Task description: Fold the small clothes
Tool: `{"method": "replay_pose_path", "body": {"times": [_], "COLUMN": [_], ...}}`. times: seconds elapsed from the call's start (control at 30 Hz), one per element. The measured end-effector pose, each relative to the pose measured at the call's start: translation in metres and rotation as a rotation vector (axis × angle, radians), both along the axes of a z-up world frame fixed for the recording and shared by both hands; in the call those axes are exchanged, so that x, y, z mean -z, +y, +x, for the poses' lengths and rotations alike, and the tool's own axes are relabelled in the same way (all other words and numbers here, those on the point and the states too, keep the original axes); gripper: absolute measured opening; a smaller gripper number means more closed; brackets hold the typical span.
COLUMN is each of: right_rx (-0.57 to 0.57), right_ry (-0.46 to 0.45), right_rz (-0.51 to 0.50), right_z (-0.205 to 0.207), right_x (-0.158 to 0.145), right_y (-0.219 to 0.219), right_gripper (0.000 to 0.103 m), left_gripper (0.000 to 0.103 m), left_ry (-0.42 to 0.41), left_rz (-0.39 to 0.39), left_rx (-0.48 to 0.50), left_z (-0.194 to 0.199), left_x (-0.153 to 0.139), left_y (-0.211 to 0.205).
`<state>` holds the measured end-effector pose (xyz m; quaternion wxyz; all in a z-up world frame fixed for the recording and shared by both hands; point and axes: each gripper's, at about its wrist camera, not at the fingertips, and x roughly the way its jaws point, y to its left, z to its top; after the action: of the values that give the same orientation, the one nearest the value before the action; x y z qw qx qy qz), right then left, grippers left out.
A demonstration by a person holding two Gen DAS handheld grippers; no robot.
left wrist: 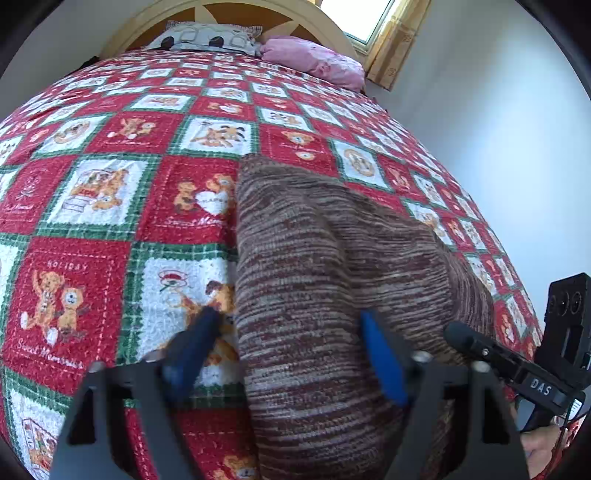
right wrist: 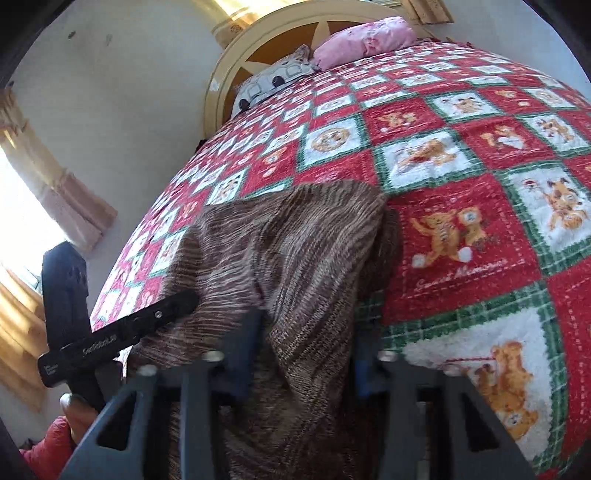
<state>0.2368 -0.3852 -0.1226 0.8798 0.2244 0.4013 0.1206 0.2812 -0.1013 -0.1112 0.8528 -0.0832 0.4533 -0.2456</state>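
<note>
A brown striped knit garment lies on the bed, bunched and partly doubled over; it also shows in the right wrist view. My left gripper is open, its blue fingers astride the garment's near left edge, one over the quilt and one over the knit. My right gripper is open too, with the garment's near edge between its dark fingers. Each gripper shows at the side of the other's view, my right gripper in the left wrist view, my left in the right wrist view.
A red, white and green teddy-bear quilt covers the bed. A grey patterned pillow and a pink pillow lie by the cream headboard. A white wall runs along the bed's right side, with a curtained window.
</note>
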Motion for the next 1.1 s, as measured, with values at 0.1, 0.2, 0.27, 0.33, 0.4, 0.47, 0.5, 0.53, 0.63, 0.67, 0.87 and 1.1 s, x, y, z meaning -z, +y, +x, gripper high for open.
{"method": "replay_pose_path", "body": {"times": [0.1, 0.2, 0.27, 0.33, 0.4, 0.47, 0.5, 0.53, 0.63, 0.67, 0.87, 1.1], "right_rx": [0.0, 0.017, 0.026, 0.04, 0.054, 0.065, 0.071, 0.075, 0.075, 0.074, 0.027, -0.08], "right_ry": [-0.004, -0.014, -0.038, -0.083, -0.108, -0.137, -0.152, -0.167, -0.202, -0.211, -0.241, -0.251], "right_rz": [0.011, -0.047, -0.107, -0.141, -0.144, -0.136, -0.125, -0.116, -0.107, -0.105, -0.089, -0.078], "right_z": [-0.001, -0.005, -0.01, -0.021, -0.031, -0.043, -0.05, -0.058, -0.074, -0.08, -0.103, -0.105], "right_x": [0.0, -0.008, -0.019, -0.034, -0.044, -0.055, -0.061, -0.068, -0.081, -0.086, -0.104, -0.112], "right_y": [0.0, 0.009, 0.018, 0.028, 0.035, 0.04, 0.043, 0.047, 0.059, 0.064, 0.097, 0.161], "right_gripper": [0.028, 0.025, 0.024, 0.024, 0.024, 0.024, 0.024, 0.024, 0.024, 0.024, 0.024, 0.024], "left_gripper": [0.045, 0.039, 0.036, 0.035, 0.035, 0.035, 0.035, 0.035, 0.035, 0.035, 0.035, 0.035], "left_ry": [0.044, 0.037, 0.012, -0.014, -0.042, -0.069, -0.078, -0.093, -0.155, -0.175, -0.216, -0.189], "left_rz": [-0.044, -0.03, -0.009, 0.004, 0.024, 0.046, 0.053, 0.065, 0.118, 0.136, 0.199, 0.208], "left_rx": [0.02, 0.0, -0.009, -0.012, -0.01, -0.01, -0.01, -0.012, -0.007, -0.006, -0.044, -0.167], "left_z": [-0.001, -0.006, -0.014, -0.022, -0.031, -0.041, -0.045, -0.053, -0.074, -0.08, -0.106, -0.113], "left_x": [0.001, -0.005, -0.015, -0.027, -0.039, -0.049, -0.052, -0.058, -0.073, -0.077, -0.09, -0.096], "left_y": [0.005, 0.004, 0.005, 0.008, 0.012, 0.016, 0.019, 0.022, 0.029, 0.032, 0.062, 0.128]}}
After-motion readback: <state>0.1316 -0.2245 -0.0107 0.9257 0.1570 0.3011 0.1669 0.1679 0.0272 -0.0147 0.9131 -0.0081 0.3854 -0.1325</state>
